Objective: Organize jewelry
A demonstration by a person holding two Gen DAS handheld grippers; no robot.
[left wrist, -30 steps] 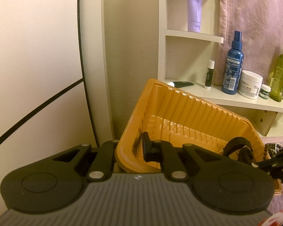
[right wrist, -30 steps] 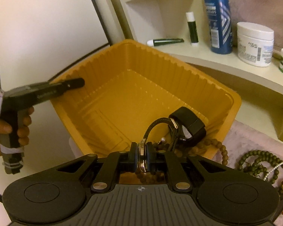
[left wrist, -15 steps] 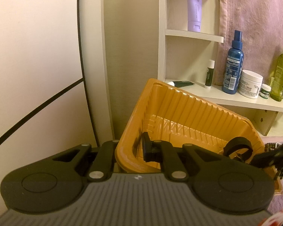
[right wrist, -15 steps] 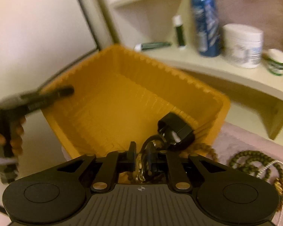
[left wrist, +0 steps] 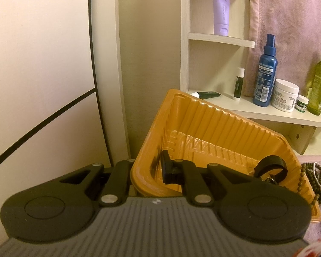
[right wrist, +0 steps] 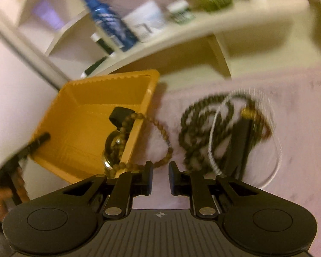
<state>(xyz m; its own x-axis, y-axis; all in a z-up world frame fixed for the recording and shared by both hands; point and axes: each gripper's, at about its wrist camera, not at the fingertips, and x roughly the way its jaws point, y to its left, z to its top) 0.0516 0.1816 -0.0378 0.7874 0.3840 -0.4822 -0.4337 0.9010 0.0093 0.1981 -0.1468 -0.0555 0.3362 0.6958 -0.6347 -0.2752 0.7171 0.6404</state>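
My left gripper (left wrist: 147,169) is shut on the near rim of the orange ribbed tray (left wrist: 224,128) and holds it tilted. Inside lies a watch with a black strap (left wrist: 271,165). In the blurred right wrist view the tray (right wrist: 85,111) is at the left, the watch (right wrist: 119,115) in its near corner. A brown bead string (right wrist: 158,128) drapes over the rim onto the pink cloth. My right gripper (right wrist: 161,171) hovers open over the cloth beside the tray, nothing between its fingers. Dark green bead necklaces (right wrist: 203,124) and a white strand (right wrist: 214,145) lie ahead of it.
Behind the tray a white shelf holds a blue spray bottle (left wrist: 265,79), a white cream jar (left wrist: 285,95), a green bottle (left wrist: 318,85), a lip balm (left wrist: 238,83) and a purple tube (left wrist: 221,6). A pink towel (left wrist: 289,21) hangs behind. A pale wall stands at the left.
My right gripper let go of the watch, which now rests in the tray. It pulled out to the right over the cloth, rolled, and its jaws parted. The left gripper and tray stayed put.
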